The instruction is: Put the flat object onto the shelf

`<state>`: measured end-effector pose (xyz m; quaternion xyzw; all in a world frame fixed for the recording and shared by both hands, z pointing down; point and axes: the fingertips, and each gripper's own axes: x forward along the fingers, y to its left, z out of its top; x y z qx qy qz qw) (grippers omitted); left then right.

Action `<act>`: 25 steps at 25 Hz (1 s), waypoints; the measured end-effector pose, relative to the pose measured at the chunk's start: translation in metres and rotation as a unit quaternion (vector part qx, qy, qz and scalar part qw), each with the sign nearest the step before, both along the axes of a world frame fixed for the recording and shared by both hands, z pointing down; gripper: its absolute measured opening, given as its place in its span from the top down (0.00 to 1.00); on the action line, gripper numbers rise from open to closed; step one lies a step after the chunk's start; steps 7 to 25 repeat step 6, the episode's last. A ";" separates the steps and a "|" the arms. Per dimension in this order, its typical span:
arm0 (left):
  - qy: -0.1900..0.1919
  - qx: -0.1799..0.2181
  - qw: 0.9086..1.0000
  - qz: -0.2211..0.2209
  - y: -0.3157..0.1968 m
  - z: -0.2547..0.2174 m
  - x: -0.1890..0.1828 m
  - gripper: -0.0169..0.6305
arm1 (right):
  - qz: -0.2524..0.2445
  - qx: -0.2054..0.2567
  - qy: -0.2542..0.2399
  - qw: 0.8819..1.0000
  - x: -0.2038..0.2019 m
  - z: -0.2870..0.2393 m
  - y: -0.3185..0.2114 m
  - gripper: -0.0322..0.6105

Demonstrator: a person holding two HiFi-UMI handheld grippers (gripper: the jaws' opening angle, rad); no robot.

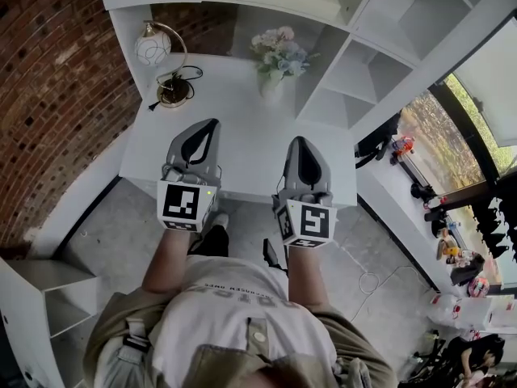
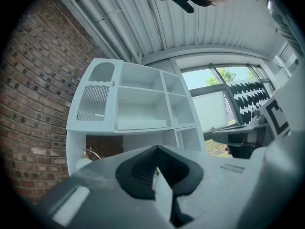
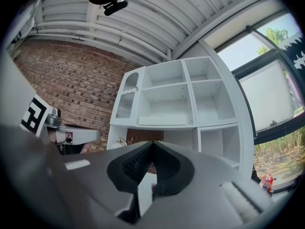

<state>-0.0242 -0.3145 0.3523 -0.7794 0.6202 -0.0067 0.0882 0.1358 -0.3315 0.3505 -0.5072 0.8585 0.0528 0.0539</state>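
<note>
The left gripper (image 2: 156, 149) has its jaws pressed together, nothing between them; above and beyond the tips stands a white shelf unit (image 2: 143, 87), a flat white object (image 2: 143, 124) lying in its middle compartment. Brick wall (image 2: 33, 109) left of the jaws; window (image 2: 214, 99) right.

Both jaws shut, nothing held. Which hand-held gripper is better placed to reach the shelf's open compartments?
Right, slightly. The right hand-held gripper sits nearer the open compartments at the right of the desk. The left hand-held gripper points toward the lamp. Both are shut and empty, so it's close.
</note>
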 end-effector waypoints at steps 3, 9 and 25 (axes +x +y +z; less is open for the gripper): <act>0.004 -0.002 1.000 -0.005 0.002 0.001 -0.004 0.96 | -0.003 0.002 0.001 1.000 -0.001 0.001 0.003 0.95; 0.009 -0.004 1.000 -0.008 0.004 0.002 -0.005 0.96 | -0.004 0.003 0.001 1.000 -0.001 0.001 0.005 0.95; 0.009 -0.004 1.000 -0.008 0.004 0.002 -0.005 0.96 | -0.004 0.003 0.001 1.000 -0.001 0.001 0.005 0.95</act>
